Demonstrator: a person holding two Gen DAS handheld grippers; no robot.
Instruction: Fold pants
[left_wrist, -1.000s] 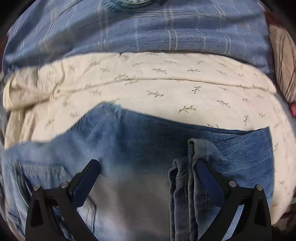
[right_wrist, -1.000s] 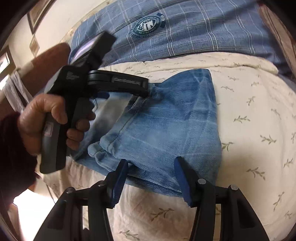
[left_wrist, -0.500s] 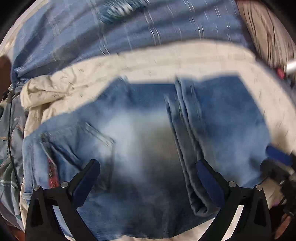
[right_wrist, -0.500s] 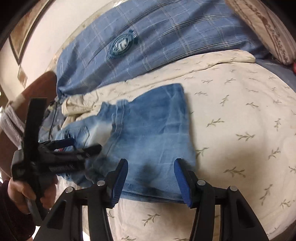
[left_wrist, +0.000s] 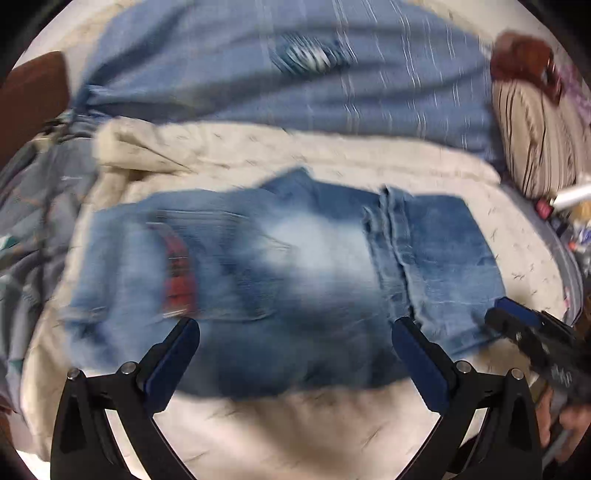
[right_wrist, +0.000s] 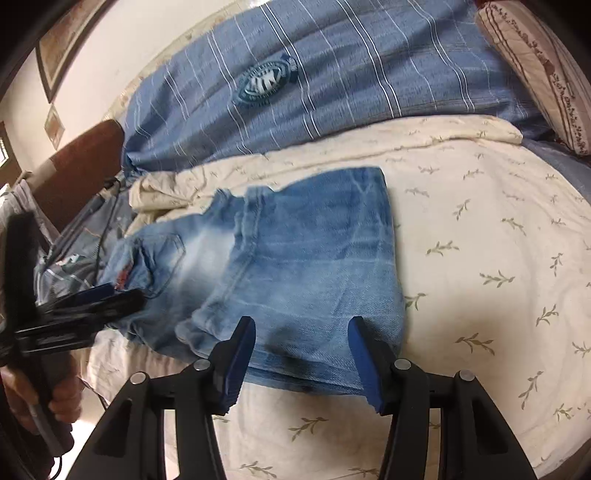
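Our right gripper (right_wrist: 301, 354) hangs with its blue pads spread and nothing between them; the near hem edge of the jeans (right_wrist: 295, 266) lies just beyond and below the fingertips, on the cream leaf-print sheet (right_wrist: 480, 258). Our left gripper (left_wrist: 295, 354) is likewise wide apart and empty, poised over the near edge of the same jeans (left_wrist: 295, 266). From the right gripper's view it sits off to the left, near the waistband end.

The jeans lie ahead of both grippers, folded over themselves once, with the doubled leg on the right gripper's side and the back pocket (right_wrist: 162, 254) toward the left gripper's side. We judge the denim soft but fairly heavy and thick: it will drape and sag rather than hold shape, and the layered edge may split if only the top ply is pinched. The thick hem or the folded seam running down the middle looks like the firmest place to take hold, catching all layers.

Farther out lies a blue striped cover (right_wrist: 369, 74) bearing a round teal badge (right_wrist: 264, 83); its lettering is too blurred to read. A red patch (left_wrist: 179, 291) near the pocket shows no legible writing.
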